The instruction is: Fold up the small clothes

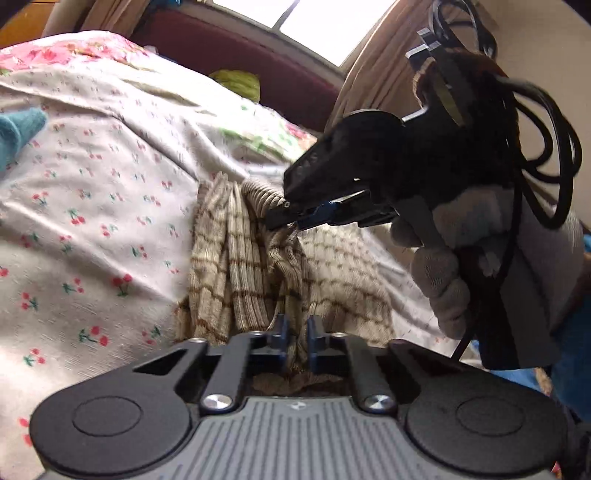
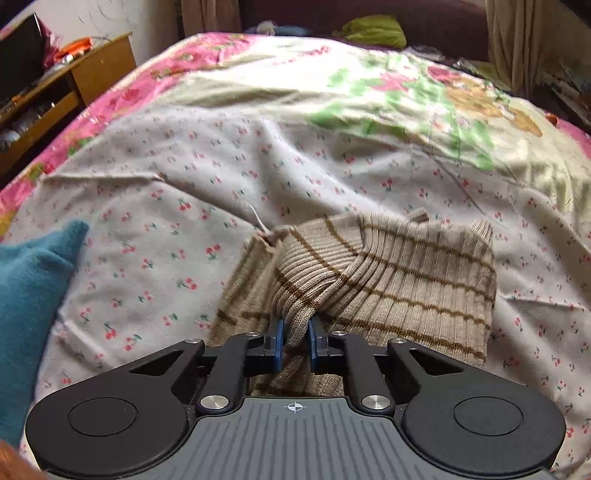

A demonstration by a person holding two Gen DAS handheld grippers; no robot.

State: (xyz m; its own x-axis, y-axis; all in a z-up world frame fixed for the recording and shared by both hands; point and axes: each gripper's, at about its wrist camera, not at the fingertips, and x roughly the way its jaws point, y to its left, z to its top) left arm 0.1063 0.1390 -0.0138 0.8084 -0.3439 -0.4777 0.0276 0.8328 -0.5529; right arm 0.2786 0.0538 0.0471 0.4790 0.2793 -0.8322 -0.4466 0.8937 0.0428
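Observation:
A beige ribbed knit garment (image 1: 236, 266) with brown stripes lies bunched on the cherry-print sheet (image 1: 92, 206). My left gripper (image 1: 297, 334) is shut on a fold of it at the near edge, with cloth pinched between the blue pads. In the left wrist view my right gripper (image 1: 286, 221) comes in from the right, held by a gloved hand (image 1: 443, 280), and clamps the garment's ribbed edge, lifting it a little. The right wrist view shows the right gripper (image 2: 295, 332) with the knit garment (image 2: 406, 280) gathered between its pads.
A teal cloth (image 2: 33, 295) lies on the sheet (image 2: 184, 166) to the left. A green cloth (image 2: 373, 29) sits at the head of the bed by the dark headboard (image 1: 221, 40). A wooden desk (image 2: 92, 74) stands beyond the bed's left side. Curtains hang behind.

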